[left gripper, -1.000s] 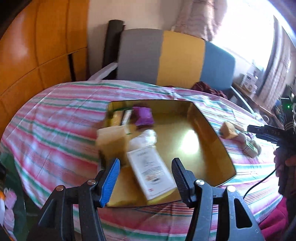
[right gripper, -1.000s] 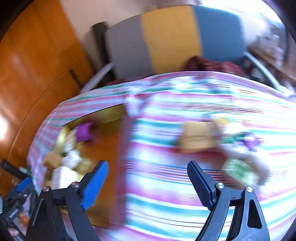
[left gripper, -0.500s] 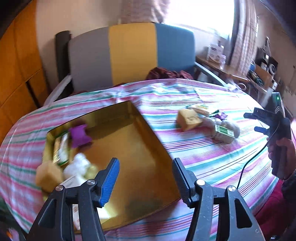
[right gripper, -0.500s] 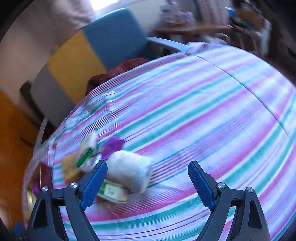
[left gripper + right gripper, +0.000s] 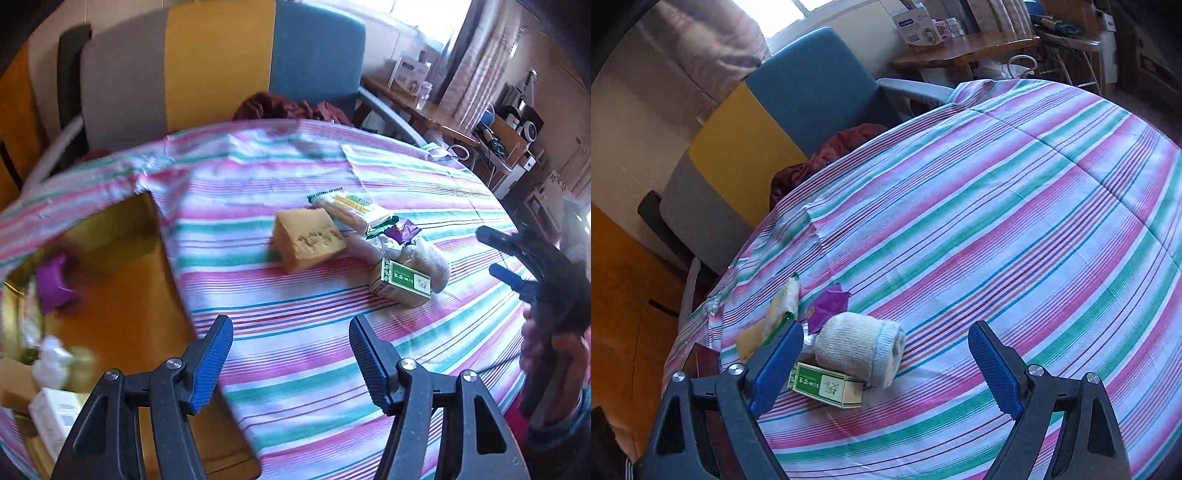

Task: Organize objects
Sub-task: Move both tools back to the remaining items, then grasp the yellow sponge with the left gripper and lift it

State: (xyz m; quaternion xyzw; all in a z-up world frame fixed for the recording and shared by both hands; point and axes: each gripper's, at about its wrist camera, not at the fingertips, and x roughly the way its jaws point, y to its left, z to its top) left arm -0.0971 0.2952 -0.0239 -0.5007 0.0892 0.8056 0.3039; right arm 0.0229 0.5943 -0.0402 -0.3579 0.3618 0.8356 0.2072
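Several loose things lay bunched near the middle of the desk (image 5: 295, 387), on its striped cloth: a tan sponge block (image 5: 308, 238), a biscuit packet (image 5: 351, 208), a purple wrapper (image 5: 827, 306), a rolled sock (image 5: 860, 347) and a green box (image 5: 827, 386) touching the sock's near side. The gold tray (image 5: 122, 295) sat at the left, apart from the cluster, with a purple packet (image 5: 53, 282) against its far-left wall. Bare cloth ran wide to the right, out to the desk's rounded edge. The left hand-held gripper (image 5: 291, 356) hung over striped cloth just beside the tray's right rim, its jaws opening on nothing. The right hand-held gripper (image 5: 886, 360), jaws also opening, framed the sock without touching it.
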